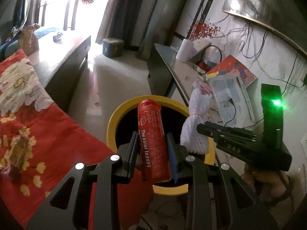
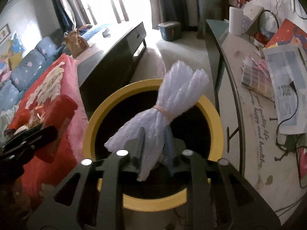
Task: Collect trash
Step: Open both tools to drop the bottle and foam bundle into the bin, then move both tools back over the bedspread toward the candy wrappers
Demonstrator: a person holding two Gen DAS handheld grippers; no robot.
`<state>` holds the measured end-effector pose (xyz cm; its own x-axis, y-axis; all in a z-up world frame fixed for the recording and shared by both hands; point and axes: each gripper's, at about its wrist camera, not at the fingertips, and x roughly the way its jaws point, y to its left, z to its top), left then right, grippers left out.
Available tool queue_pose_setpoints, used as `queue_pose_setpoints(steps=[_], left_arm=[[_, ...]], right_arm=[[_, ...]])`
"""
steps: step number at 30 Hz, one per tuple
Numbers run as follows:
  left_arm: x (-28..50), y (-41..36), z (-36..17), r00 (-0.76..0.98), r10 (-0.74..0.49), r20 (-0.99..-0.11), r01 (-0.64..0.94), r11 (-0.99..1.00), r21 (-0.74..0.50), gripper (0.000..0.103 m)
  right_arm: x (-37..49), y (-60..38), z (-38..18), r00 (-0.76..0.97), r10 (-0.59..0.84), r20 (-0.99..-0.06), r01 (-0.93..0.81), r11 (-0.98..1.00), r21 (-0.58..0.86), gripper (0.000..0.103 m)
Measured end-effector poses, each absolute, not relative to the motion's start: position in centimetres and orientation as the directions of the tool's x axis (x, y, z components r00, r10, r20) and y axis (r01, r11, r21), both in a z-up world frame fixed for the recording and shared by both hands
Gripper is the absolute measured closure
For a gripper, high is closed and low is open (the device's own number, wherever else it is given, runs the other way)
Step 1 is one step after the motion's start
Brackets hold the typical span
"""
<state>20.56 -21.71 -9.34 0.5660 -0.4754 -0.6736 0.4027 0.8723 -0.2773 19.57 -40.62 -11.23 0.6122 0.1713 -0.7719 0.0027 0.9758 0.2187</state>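
Left tongs (image 1: 152, 137) pinch one red can (image 1: 153, 141), right tongs (image 2: 155, 134) one foam bundle (image 2: 168, 99), over one yellow bin (image 2: 92, 130).

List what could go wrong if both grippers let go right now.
1. The red tube in the left gripper lies long across the yellow-rimmed bin; released tilted, it might strike the rim and bounce out.
2. The white foam bundle in the right gripper fans out toward the rim's far side; being light, it may catch there or drift toward the table.
3. Both grippers crowd one opening and could bump.
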Motion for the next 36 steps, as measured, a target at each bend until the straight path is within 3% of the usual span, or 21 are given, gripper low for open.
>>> queue_pose_setpoints(steps=[2, 3, 4, 5, 8, 10, 13, 36], left_arm=[[21.0, -22.1, -9.7, 0.549, -0.487, -0.679, 0.411, 0.865, -0.288, 0.073], [21.1, -22.2, -9.8, 0.548, -0.491, -0.678, 0.413, 0.863, -0.291, 0.063], [21.1, -22.1, -9.9, 0.554, -0.487, -0.675, 0.409, 0.866, -0.288, 0.048], [21.0, -22.0, -9.9, 0.559, -0.482, -0.674, 0.403, 0.869, -0.287, 0.042], [20.9, -21.1, -9.9, 0.562, -0.475, -0.677, 0.374, 0.876, -0.304, 0.034], [20.7, -20.4, -9.7, 0.581, -0.454, -0.675, 0.352, 0.888, -0.295, 0.021], [20.2, -18.7, -8.9, 0.614, -0.429, -0.662, 0.313, 0.903, -0.295, 0.014], [15.2, -9.4, -3.5, 0.806, -0.238, -0.541, 0.125, 0.963, -0.238, 0.011]], right_arm=[[19.4, -40.8, -11.2, 0.619, 0.167, -0.768, 0.012, 0.975, 0.221, 0.059], [19.3, -40.9, -11.0, 0.624, 0.158, -0.765, 0.019, 0.976, 0.217, 0.053], [19.3, -40.9, -10.9, 0.628, 0.15, -0.763, 0.024, 0.977, 0.212, 0.05], [19.2, -41.0, -10.8, 0.634, 0.141, -0.76, 0.031, 0.978, 0.207, 0.045], [19.1, -41.5, -10.2, 0.654, 0.117, -0.747, 0.062, 0.976, 0.207, 0.035], [18.8, -41.8, -9.8, 0.671, 0.103, -0.735, 0.084, 0.973, 0.213, 0.033], [18.5, -41.9, -9.0, 0.697, 0.088, -0.711, 0.102, 0.97, 0.22, 0.03], [16.0, -35.0, -4.0, 0.801, 0.14, -0.583, -0.042, 0.983, 0.179, 0.022]])
